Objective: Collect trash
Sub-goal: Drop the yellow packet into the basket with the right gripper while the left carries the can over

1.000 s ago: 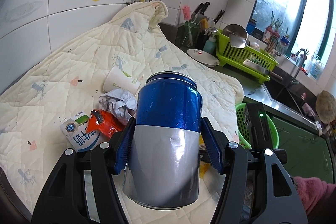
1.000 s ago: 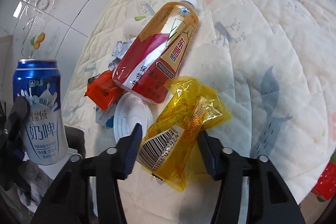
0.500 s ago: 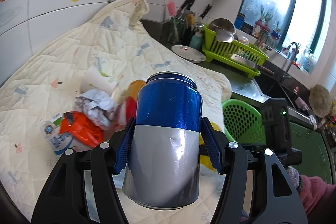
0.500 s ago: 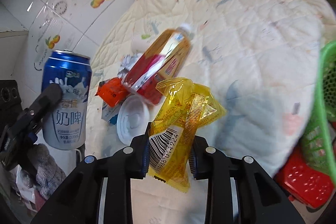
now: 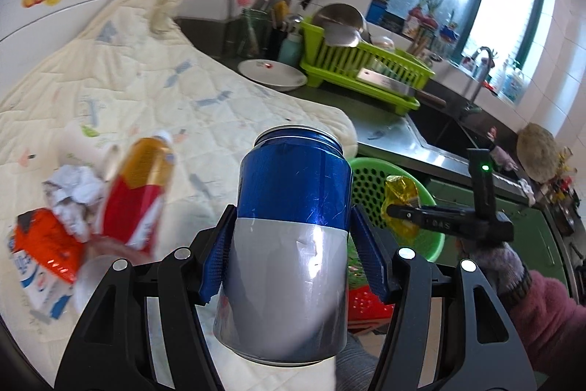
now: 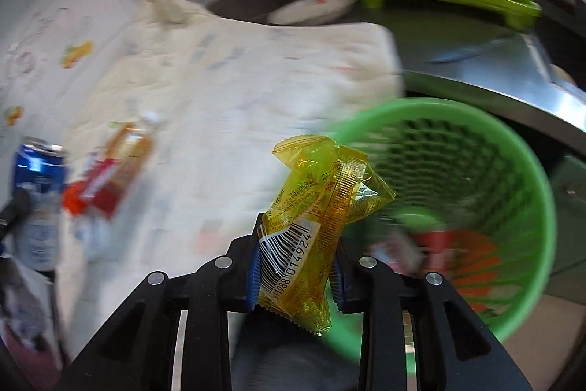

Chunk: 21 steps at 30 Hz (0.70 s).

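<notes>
Can (image 5: 293, 229): glossy metal, blue top, silver lower half, fine scratches. Wrapper (image 6: 315, 222): shiny crinkled yellow plastic film. Basket (image 6: 527, 193): green perforated plastic, smooth. Quilt (image 5: 154, 87): matt stitched cloth. Gripper fingers (image 5: 216, 251): matt black plastic, ribbed blue pads. Dish rack (image 5: 370, 68): glossy lime plastic.

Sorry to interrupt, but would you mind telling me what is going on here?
A person is collecting trash with two handheld grippers. The left gripper holds a blue and silver can. The right gripper pinches a yellow wrapper beside the green basket. A bottle and other litter lie on the quilted cloth.
</notes>
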Available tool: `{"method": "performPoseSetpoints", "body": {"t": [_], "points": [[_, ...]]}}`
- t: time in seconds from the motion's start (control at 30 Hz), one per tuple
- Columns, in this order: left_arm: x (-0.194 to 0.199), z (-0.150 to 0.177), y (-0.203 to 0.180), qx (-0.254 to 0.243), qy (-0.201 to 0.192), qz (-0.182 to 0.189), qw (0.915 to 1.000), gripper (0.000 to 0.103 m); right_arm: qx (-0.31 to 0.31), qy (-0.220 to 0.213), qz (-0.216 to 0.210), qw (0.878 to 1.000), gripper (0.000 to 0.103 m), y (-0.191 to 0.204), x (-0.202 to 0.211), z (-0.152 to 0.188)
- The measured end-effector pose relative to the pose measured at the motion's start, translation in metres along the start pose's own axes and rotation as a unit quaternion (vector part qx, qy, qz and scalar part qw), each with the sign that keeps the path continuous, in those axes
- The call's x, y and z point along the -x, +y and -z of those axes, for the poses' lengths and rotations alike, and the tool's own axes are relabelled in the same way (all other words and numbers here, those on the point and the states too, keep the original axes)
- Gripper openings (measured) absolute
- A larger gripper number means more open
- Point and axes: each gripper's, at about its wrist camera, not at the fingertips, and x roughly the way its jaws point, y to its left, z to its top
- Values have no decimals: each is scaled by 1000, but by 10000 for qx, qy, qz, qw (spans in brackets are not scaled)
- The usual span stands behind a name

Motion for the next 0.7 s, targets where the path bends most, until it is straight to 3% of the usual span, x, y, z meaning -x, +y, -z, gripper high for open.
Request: {"method": "performPoseSetpoints", "body": {"t": [0.13,0.33,0.37,0.47,0.7], "points": [[-22,-5,-20,-103,142,128,9998,61,-163,107,508,9985,33,-47,-6,1],[-56,-11,-51,-251,352,336,9985,61,-213,70,784,9967,44,-82,-9,5],[-63,-12,-56,-273,402,373,9981,61,-230,66,774,9967,50,-82,-10,5],[-82,-12,-72,-347,540,477,9968,61,-247,-44,718,9971,56,-89,-6,6],[-127,-10,-105,-469,883,649,9929,61,-291,-315,668,9968,62,-95,12,7]]}}
